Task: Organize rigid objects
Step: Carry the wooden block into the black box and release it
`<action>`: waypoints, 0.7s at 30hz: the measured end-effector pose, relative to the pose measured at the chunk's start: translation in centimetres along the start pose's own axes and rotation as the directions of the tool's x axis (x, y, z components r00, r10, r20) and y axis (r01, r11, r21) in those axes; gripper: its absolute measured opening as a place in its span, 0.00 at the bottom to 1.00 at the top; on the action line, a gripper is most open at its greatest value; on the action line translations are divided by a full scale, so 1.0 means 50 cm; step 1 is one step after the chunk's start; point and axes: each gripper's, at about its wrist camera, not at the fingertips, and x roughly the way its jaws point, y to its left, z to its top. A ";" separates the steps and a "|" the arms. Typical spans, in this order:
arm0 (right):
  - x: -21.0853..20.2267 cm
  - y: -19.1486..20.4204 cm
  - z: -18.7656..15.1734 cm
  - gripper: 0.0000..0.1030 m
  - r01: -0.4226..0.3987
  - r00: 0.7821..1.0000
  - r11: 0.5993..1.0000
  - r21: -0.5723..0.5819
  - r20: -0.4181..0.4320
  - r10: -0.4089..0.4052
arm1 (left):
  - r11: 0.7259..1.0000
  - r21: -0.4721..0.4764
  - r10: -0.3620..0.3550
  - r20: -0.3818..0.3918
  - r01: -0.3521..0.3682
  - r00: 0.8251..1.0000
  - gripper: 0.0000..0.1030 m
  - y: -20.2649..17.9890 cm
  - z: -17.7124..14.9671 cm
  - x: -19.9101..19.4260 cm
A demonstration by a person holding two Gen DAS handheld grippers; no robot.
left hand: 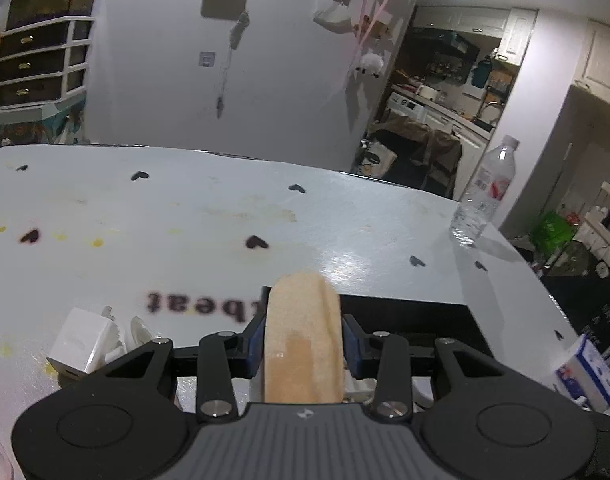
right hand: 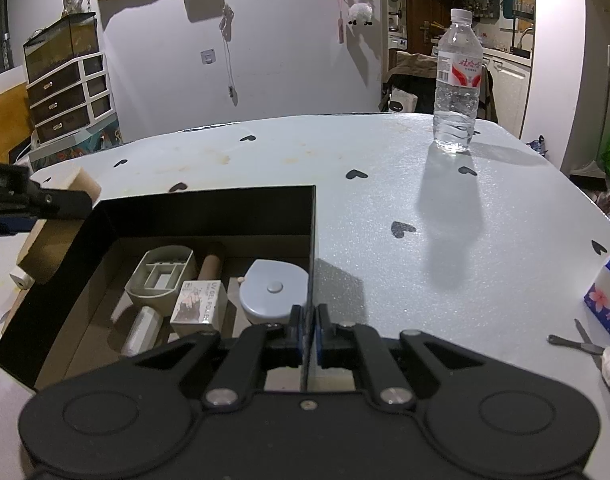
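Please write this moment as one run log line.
left tongs: shut on wooden block | right tongs: shut on black box wall | water bottle: upright

The left gripper (left hand: 303, 338) is covering the lower end of the tan block (left hand: 303, 332) it is clamping, and its body is blocking most of the black box (left hand: 405, 312) behind. The printed word (left hand: 195, 304) on the table (left hand: 225, 208) is blurring, partly hidden. The white charger (left hand: 79, 344) is half tucked under the gripper. From the right wrist, the tissue pack (right hand: 609, 292) is running off the edge, and the small box's label (right hand: 199, 304) is too tiny to read fully.
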 end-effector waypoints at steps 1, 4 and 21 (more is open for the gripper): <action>0.000 0.000 0.000 0.06 0.001 1.000 1.000 0.000 0.000 -0.001 | 1.000 0.000 0.010 -0.001 -0.010 1.000 0.51 0.001 0.001 0.002; 0.001 -0.003 0.000 0.06 -0.001 1.000 1.000 0.001 0.000 0.001 | 1.000 -0.001 0.017 -0.008 -0.017 1.000 0.59 0.007 -0.001 0.003; 0.001 -0.002 -0.001 0.06 0.000 1.000 1.000 0.000 0.000 0.000 | 1.000 0.017 0.012 -0.047 -0.011 0.999 0.63 0.016 -0.012 -0.004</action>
